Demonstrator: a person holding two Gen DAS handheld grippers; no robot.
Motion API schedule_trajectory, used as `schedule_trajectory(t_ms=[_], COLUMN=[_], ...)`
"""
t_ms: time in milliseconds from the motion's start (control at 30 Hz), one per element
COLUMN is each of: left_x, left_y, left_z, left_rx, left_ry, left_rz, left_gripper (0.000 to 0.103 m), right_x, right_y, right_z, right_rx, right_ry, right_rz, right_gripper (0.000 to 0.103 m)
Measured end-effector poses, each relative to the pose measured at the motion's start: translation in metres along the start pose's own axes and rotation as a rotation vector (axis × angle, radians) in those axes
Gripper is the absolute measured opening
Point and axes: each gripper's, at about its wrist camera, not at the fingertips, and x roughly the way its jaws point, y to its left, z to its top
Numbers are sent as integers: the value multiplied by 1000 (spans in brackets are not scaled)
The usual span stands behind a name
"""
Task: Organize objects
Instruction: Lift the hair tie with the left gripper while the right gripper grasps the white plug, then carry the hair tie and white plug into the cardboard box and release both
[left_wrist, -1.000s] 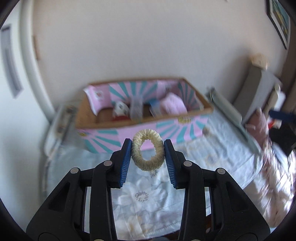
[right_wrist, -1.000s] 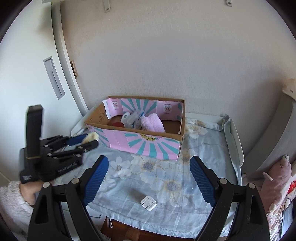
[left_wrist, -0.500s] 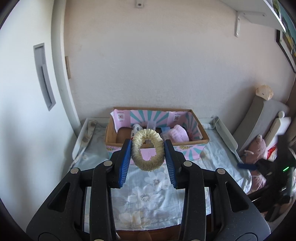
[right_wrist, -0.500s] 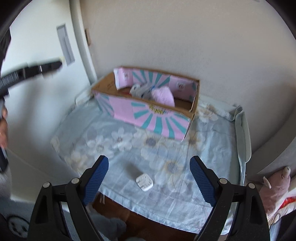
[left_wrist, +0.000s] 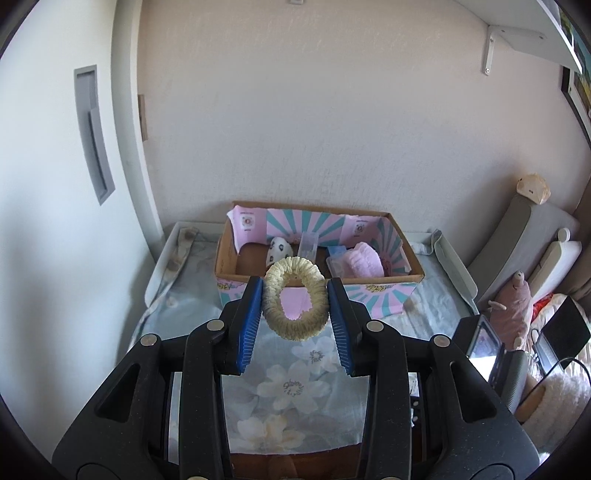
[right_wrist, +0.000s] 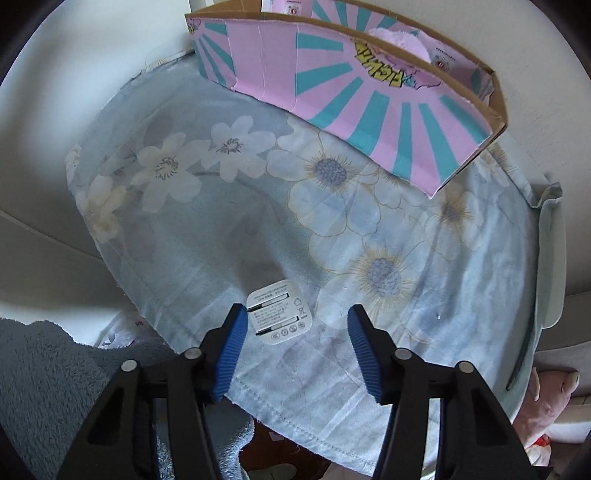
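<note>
My left gripper (left_wrist: 295, 306) is shut on a cream scrunchie (left_wrist: 296, 300) and holds it in the air before the pink and teal cardboard box (left_wrist: 373, 295). The box stands at the back of the table and holds a pink cloth (left_wrist: 362, 262) and other small items. My right gripper (right_wrist: 293, 325) is open, low over the front edge of the table. A white charger plug (right_wrist: 281, 312) lies prongs up on the floral cloth (right_wrist: 221, 206), just ahead of the left fingertip. The box (right_wrist: 369, 96) also shows in the right wrist view.
A wall stands behind the box. A grey cushion (left_wrist: 517, 243) and a pink plush toy (left_wrist: 515, 314) sit at the right. A blue-grey fleece (right_wrist: 48, 387) lies below the table's front left edge.
My right gripper has dropped low and forward to the charger plug near the front edge. My left gripper has pulled back and up with the scrunchie still in it.
</note>
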Motion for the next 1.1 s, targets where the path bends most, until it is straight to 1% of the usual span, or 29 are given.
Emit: schedule_trajectory(t_ms=[33, 67, 200, 333, 400, 500, 633, 767, 833, 933, 1033, 1100], left_x=[1, 2, 3, 7, 9, 12, 16, 18, 17, 14, 13, 14], left_y=[0, 1, 3, 5, 6, 7, 8, 8, 6, 4, 4, 5], left_z=[0, 0, 0, 0, 0, 2, 5, 9, 13, 19, 25, 28], left_rx=[0, 0, -4, -8, -9, -22, -18, -17, -11, 13, 34, 44], left_ry=[3, 6, 13, 24, 32, 43, 50, 59, 57, 49, 39, 37], left_rz=[-1, -1, -4, -4, -1, -1, -2, -18, -31, -42, -56, -65], left_gripper=[33, 33, 33, 33, 33, 33, 33, 33, 33, 33, 33, 33], right_x=[2, 5, 7, -2, -18, -51, -110, -150, -161, -179, -189, -188], right_y=[0, 0, 0, -3, -5, -13, -21, -18, -14, -11, -9, -9], right_z=[0, 0, -1, -1, 5, 15, 29, 39, 42, 39, 35, 32], right_rx=[-4, -7, -23, 0, 36, 122, 290, 388, 428, 494, 529, 554], right_ry=[8, 17, 15, -5, -46, -117, -248, -337, -371, -426, -444, -444], right_rz=[15, 28, 18, 9, 0, -33, -89, -180, -203, -262, -303, -309], right_gripper=[33, 28, 28, 27, 27, 27, 27, 27, 27, 27, 27, 27])
